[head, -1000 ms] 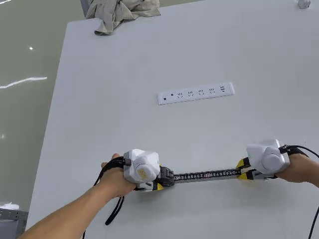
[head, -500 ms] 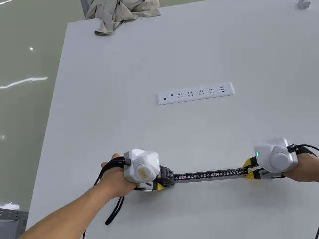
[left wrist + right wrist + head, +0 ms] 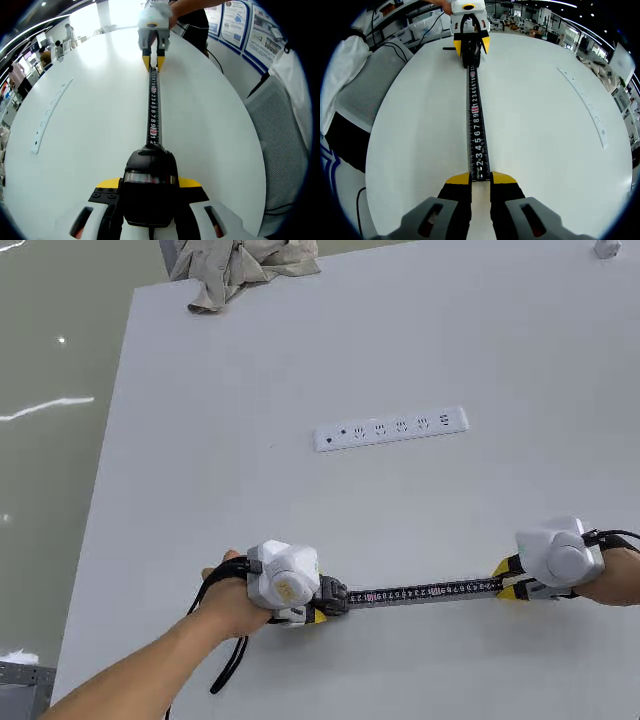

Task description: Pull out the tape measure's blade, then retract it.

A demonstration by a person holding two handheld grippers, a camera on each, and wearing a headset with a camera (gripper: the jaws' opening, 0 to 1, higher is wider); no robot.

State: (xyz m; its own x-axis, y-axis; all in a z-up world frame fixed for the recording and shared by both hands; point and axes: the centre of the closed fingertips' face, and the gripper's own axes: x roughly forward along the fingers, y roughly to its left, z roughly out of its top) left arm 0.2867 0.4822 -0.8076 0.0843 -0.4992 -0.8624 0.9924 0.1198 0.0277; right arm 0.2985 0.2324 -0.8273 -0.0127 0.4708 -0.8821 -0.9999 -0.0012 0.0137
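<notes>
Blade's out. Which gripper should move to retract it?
Right: the right gripper pinches the blade tip and can likely walk it back; the left gripper anchors the case.

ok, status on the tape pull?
Left gripper shut on tape measure case. Right gripper shut on blade tip, blade extended. Power strip apart, off the line.

Bright, even overhead light, all sharp; faint soft shadows on the white table (image 3: 300,360); glare streaks the floor (image 3: 50,490); gripper views warp at the edges.
</notes>
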